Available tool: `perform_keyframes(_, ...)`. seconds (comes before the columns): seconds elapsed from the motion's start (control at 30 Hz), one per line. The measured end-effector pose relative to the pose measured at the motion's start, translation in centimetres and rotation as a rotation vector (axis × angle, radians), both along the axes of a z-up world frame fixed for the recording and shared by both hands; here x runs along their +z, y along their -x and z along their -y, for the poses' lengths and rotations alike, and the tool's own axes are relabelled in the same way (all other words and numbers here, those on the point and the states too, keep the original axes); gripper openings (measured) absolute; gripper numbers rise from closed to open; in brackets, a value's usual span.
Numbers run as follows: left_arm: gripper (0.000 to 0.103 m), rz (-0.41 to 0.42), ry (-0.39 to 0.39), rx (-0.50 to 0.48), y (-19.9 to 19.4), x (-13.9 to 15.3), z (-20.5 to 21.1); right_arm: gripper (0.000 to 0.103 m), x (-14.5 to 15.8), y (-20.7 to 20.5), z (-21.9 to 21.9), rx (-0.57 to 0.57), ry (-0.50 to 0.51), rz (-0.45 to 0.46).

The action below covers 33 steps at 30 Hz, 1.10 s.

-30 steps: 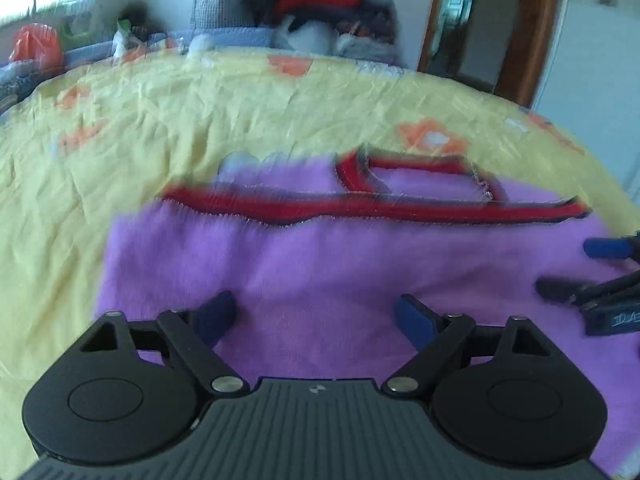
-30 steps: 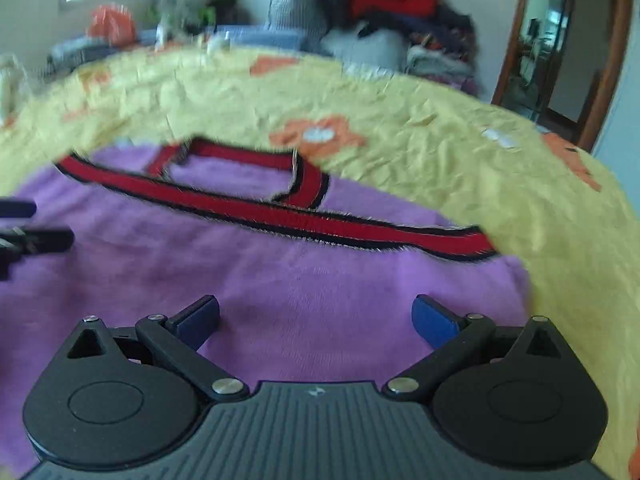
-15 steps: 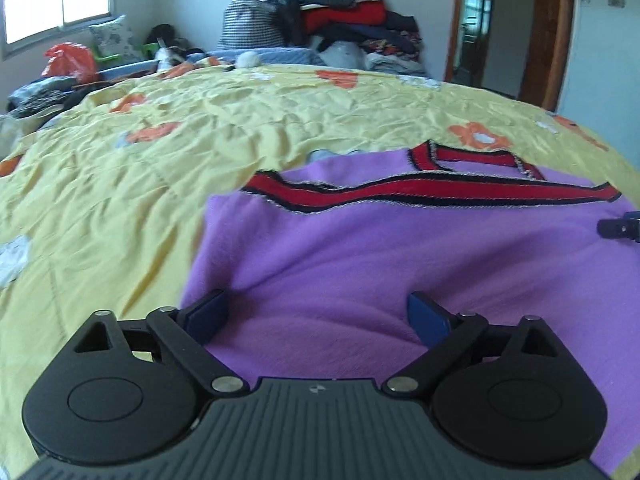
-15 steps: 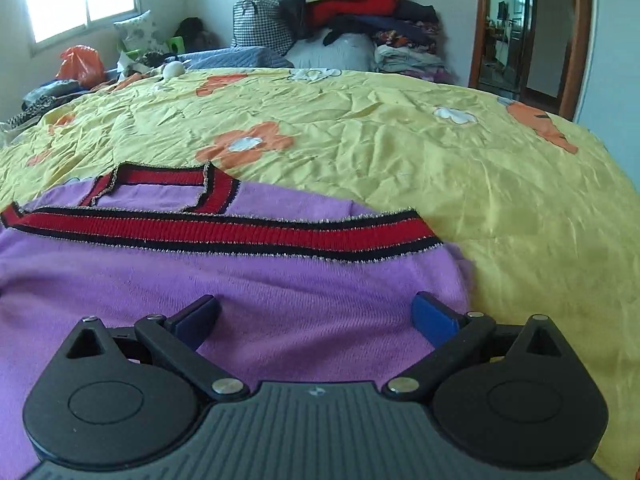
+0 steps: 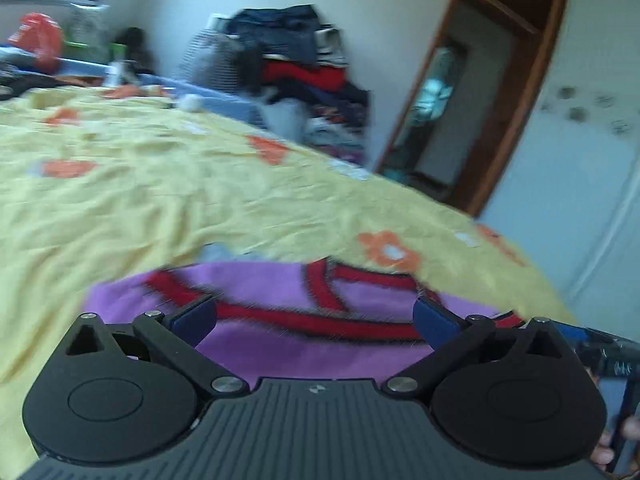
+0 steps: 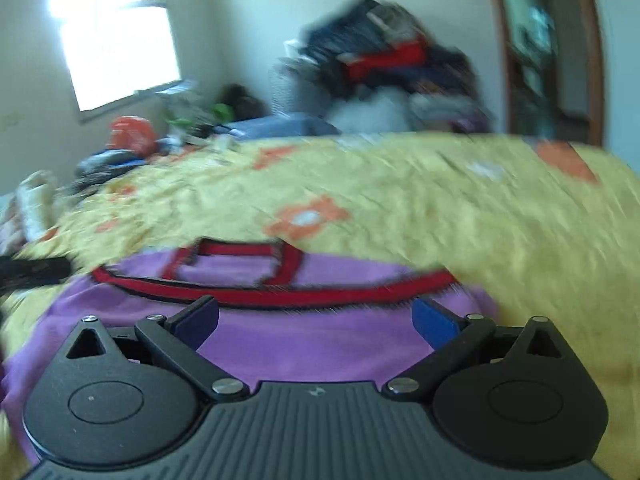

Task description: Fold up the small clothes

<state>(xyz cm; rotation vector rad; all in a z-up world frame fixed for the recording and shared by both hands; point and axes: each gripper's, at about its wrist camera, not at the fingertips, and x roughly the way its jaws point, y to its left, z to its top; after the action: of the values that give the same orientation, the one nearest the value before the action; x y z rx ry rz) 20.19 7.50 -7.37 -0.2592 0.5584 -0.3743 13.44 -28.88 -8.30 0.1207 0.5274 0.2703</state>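
A small purple knit garment (image 5: pixel 304 348) with red and black trim lies flat on the yellow bedspread (image 5: pixel 140 200). It also shows in the right wrist view (image 6: pixel 312 340). My left gripper (image 5: pixel 316 316) is open and empty, low over the garment's left part. My right gripper (image 6: pixel 316 316) is open and empty over its right part. The right gripper's body shows at the right edge of the left wrist view (image 5: pixel 612 360). The left gripper's finger shows at the left edge of the right wrist view (image 6: pixel 36 268). Both views are blurred.
A pile of clothes and bags (image 5: pixel 304 76) stands at the far side of the bed, also in the right wrist view (image 6: pixel 384 68). A wooden door frame (image 5: pixel 500 92) is at the right. A window (image 6: pixel 116 36) and clutter with an orange bag (image 6: pixel 132 134) are at the left.
Both grippers have pulled back and tilted up, so the garment now sits lower and smaller in both views. Both stay open. The garment has not visibly moved.
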Motion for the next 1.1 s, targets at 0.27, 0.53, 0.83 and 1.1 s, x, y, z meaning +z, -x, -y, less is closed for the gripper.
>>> perform_keyframes(0.27, 0.096, -0.118, -0.155, 0.021, -4.0, -3.4, 0.7, 0.103, -2.2, -4.2, 0.3, -0.020, -0.058, -0.188)
perform_keyframes(0.53, 0.094, -0.123, -0.246, 0.123, -2.3, -2.4, -1.0, 0.103, -3.1, -6.0, -1.3, -0.135, 0.208, -0.245)
perform_keyframes(0.83, 0.103, -0.151, -0.064, -0.030, 9.1, -0.8, -0.5, 0.103, 0.4, 8.0, -5.0, -0.100, 0.223, -0.149)
perform_keyframes(1.1, 0.103, -0.114, -0.344, -0.002, 15.5, -3.6, -1.9, 0.103, -2.4, 11.4, -4.8, -0.045, 0.247, -0.268)
